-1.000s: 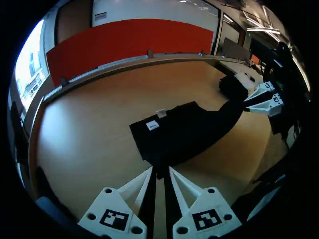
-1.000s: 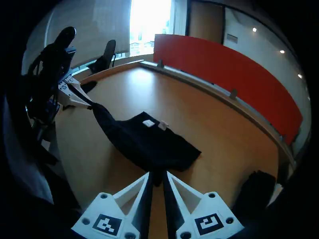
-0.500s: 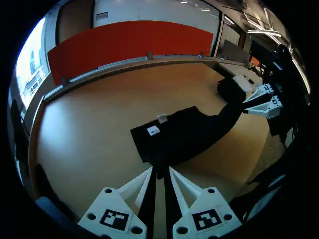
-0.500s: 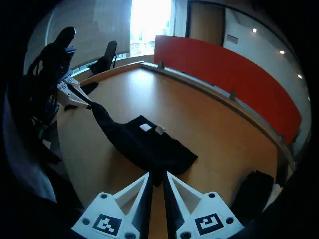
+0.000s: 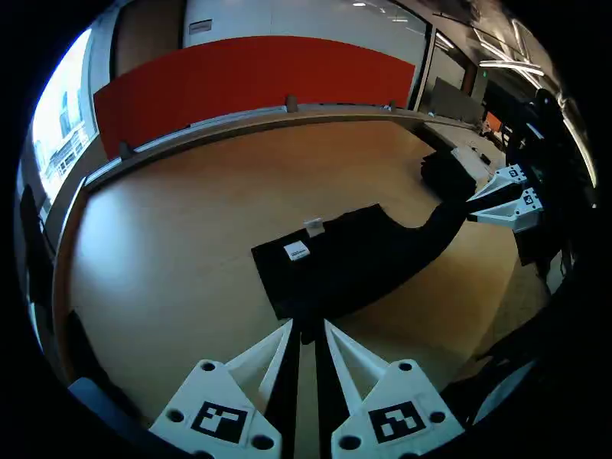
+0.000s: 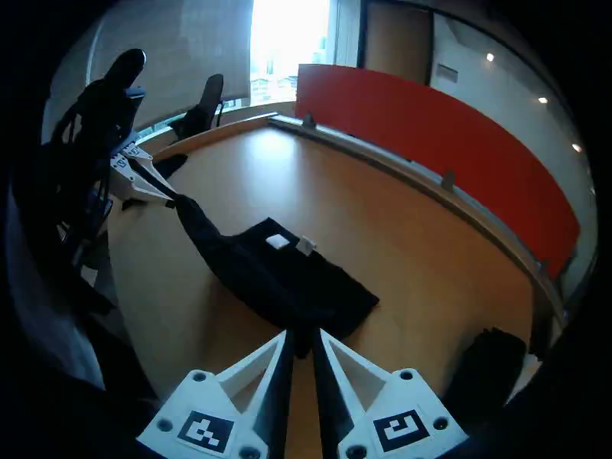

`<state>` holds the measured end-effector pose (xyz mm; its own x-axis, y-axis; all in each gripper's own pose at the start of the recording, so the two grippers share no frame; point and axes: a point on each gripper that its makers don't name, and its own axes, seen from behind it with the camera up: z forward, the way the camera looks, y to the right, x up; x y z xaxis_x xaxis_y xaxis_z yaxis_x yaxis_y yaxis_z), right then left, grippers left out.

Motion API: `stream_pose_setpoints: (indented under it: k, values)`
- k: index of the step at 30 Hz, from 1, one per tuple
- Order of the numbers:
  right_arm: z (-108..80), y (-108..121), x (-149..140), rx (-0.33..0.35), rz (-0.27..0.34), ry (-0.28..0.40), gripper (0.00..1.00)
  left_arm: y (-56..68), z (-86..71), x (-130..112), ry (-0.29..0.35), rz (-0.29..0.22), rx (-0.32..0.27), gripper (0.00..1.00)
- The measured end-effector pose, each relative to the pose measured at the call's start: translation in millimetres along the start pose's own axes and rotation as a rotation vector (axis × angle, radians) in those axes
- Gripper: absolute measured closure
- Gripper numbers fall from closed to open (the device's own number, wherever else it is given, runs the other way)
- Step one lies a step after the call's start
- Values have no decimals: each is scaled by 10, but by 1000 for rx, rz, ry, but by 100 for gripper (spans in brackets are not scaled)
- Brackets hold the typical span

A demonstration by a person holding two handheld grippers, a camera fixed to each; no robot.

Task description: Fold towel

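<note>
A black towel (image 5: 359, 256) with two small white tags lies partly on the wooden table (image 5: 176, 229), its near edge lifted. My left gripper (image 5: 307, 335) is shut on one near corner of the towel. The right gripper (image 5: 468, 209) shows at the far right of the left gripper view, pinching the other corner. In the right gripper view the towel (image 6: 283, 283) stretches from my right gripper (image 6: 303, 344), shut on its corner, up to the left gripper (image 6: 173, 200) at the far left, held by a person in dark clothes.
A red partition (image 5: 252, 76) runs along the table's far edge. A dark bundle (image 5: 447, 172) sits on the table at the right, seen too as a dark bundle (image 6: 489, 375). Office chairs (image 6: 203, 107) stand by the window.
The towel has shifted slightly on the table and the stretch between the grippers has sagged a little lower. Both grippers stay shut on their corners.
</note>
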<state>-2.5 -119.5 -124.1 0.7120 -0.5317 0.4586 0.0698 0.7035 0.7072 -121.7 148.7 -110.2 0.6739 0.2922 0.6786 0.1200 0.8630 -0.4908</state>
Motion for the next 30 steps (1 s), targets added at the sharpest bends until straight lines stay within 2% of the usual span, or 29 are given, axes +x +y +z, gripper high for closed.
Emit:
stream_pose_setpoints:
  k: [8,20,30]
  values:
    - [192,152,2,-5,13,-21,84,-102,198,109,3,1,17,87]
    - [480,334,-40,-8,47,-52,84,-255,499,166,-9,-36,38,87]
    - [656,444,-153,-6,48,-92,83,-311,747,133,-36,-5,35,87]
